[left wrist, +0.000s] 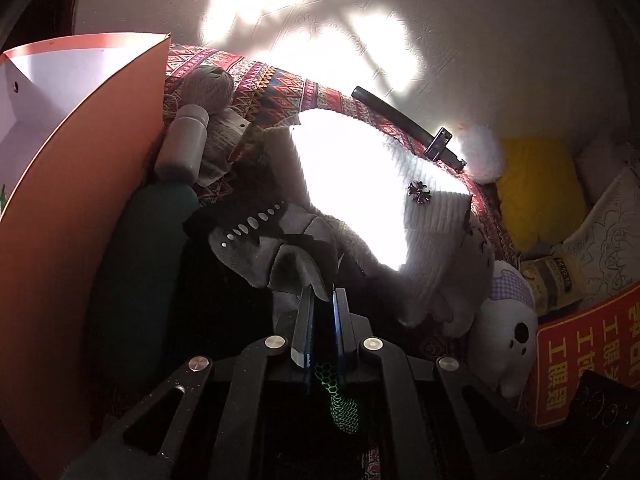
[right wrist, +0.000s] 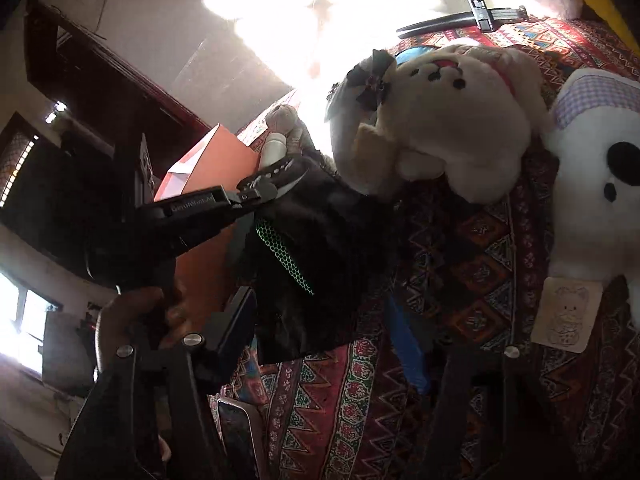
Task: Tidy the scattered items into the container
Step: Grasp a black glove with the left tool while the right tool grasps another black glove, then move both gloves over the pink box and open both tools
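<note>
pinching grey glove (left wrist: pixel 280 252), left claw (left wrist: pixel 322 300) clamped; right claw (right wrist: pixel 332 320) gapes over patterned cloth (right wrist: pixel 460 240); red sign (left wrist: pixel 588 356) unreadable.

Paper bag (left wrist: pixel 80 184) far left; bottle (left wrist: pixel 182 144) and yarn ball (left wrist: pixel 210 84) beside it; knit hat (left wrist: pixel 424 240) centre; plush toy (left wrist: pixel 508 336) right.
</note>
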The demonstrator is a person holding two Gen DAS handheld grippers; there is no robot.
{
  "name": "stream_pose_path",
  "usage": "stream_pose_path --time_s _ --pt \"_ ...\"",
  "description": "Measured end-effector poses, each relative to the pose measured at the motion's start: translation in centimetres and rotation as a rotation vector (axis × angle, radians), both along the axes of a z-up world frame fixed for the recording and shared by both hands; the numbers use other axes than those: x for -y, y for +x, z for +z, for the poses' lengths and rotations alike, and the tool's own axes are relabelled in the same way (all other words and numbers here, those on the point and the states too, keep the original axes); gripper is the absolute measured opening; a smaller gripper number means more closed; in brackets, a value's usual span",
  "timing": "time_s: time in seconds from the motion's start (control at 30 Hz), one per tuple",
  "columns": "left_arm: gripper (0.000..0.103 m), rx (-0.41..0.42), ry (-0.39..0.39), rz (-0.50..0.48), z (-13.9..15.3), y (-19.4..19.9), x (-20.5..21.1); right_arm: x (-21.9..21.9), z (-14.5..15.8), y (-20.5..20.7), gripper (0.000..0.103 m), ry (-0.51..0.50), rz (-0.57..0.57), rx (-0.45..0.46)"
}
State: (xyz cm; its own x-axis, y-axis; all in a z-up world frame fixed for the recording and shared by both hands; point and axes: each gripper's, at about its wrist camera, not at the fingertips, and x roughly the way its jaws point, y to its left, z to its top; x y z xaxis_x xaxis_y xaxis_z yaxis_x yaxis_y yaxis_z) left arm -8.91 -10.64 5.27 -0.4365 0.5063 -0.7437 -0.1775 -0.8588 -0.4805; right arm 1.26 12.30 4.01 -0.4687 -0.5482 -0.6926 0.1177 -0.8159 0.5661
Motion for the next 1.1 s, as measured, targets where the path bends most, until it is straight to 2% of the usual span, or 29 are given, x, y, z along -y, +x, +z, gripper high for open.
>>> stream_pose_path --time_s 0.1,0.23,0.27,0.3,0.33,0.4,0.53,0.7,0.9,1.0,1.1 --pt "0.004 -0.013 0.083 -0.014 1.5 0.3 0.3 3.0 -2.4 -0.7 0.075 0.038 0.046 0.047" --pt "0.003 -0.055 0.153 -0.024 3.9 0.7 0.8 6.8 -4.4 -2.0 0.072 0.101 0.111 0.033" --pt "0.003 -0.066 0.166 -0.025 4.4 0.8 1.0 7.5 -4.9 -2.1 0.065 0.115 0.130 0.032" --pt "0.003 -0.075 0.179 -0.025 4.9 1.1 1.2 8.2 -5.4 -2.3 0.037 0.127 0.150 0.041" --pt "0.003 -0.084 0.189 -0.022 5.5 1.3 1.5 8.6 -5.8 -2.3 0.018 0.135 0.164 0.058" --pt "0.003 -0.100 0.212 -0.014 6.4 1.6 2.4 8.7 -5.9 -1.9 0.008 0.122 0.170 0.073" --pt "0.003 -0.128 0.263 0.015 8.1 2.4 4.6 8.2 -3.5 -0.2 0.007 0.075 0.180 0.037" --pt "0.003 -0.173 0.332 0.045 10.8 4.1 7.8 7.6 1.6 3.0 0.007 0.047 0.183 -0.069" --pt "0.003 -0.268 0.421 0.071 15.0 7.5 12.5 6.3 8.1 6.9 0.007 0.017 0.147 -0.223" --pt "0.003 -0.314 0.443 0.093 16.5 9.4 15.2 6.4 10.7 8.7 0.007 -0.005 0.143 -0.275" --pt "0.003 -0.357 0.448 0.136 17.6 11.0 18.2 7.3 13.5 8.3 0.007 -0.034 0.148 -0.310"
